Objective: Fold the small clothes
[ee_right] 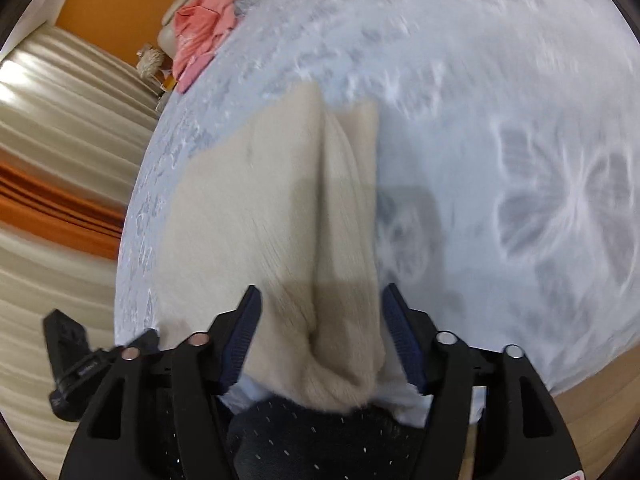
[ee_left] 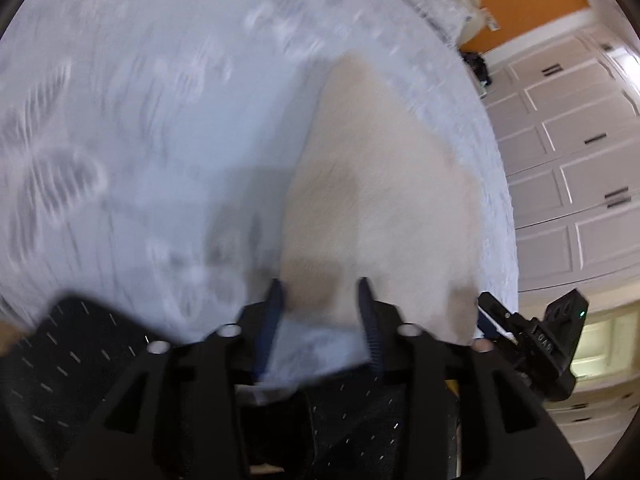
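Observation:
A cream knitted garment (ee_left: 380, 184) lies on the pale blue patterned bedspread (ee_left: 160, 120). In the right wrist view the garment (ee_right: 280, 208) shows a raised fold down its middle. My left gripper (ee_left: 320, 284) is open, just above the garment's near left corner. My right gripper (ee_right: 320, 292) is open, its jaws either side of the garment's near edge, which bunches between them. The right gripper's body (ee_left: 532, 332) shows at the garment's right edge in the left wrist view. Both views are blurred by motion.
A pink garment (ee_right: 204, 24) lies at the far edge of the bed. White wardrobe doors (ee_left: 572, 152) stand on the right in the left wrist view. Beige and orange curtains (ee_right: 60, 168) hang beside the bed. A dark dotted cloth (ee_left: 80, 360) lies below the grippers.

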Action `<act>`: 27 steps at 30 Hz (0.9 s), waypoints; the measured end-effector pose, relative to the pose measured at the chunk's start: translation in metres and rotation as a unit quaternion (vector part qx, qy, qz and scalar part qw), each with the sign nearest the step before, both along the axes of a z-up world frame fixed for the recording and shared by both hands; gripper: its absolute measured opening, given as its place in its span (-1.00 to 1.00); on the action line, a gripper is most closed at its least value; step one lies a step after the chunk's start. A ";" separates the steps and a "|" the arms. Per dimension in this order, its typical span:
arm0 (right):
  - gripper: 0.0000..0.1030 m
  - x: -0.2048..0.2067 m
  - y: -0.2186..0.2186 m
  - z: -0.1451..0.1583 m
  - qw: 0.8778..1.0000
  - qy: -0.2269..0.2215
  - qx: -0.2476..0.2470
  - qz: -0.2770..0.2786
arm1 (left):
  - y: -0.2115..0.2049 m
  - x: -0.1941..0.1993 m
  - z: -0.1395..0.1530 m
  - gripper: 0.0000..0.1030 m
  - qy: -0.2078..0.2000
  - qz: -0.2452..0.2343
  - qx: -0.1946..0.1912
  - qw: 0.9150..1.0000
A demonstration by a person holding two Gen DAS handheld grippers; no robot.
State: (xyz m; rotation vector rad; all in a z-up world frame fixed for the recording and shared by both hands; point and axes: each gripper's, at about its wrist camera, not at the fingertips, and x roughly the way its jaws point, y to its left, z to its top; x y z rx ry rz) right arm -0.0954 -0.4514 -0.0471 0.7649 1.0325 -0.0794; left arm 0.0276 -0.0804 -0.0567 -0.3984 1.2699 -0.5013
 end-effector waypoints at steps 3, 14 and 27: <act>0.29 0.029 -0.001 0.013 1.000 -0.012 -0.017 0.005 | -0.016 0.011 0.031 0.03 -0.049 -0.019 0.013 0.999; -0.83 0.130 0.000 0.013 0.996 -0.011 -0.076 0.051 | -0.049 0.006 0.043 0.06 -0.125 -0.086 0.108 0.982; -0.22 0.094 -0.008 0.004 0.998 -0.002 -0.058 0.007 | -0.052 0.014 0.012 0.07 -0.096 -0.083 0.132 0.983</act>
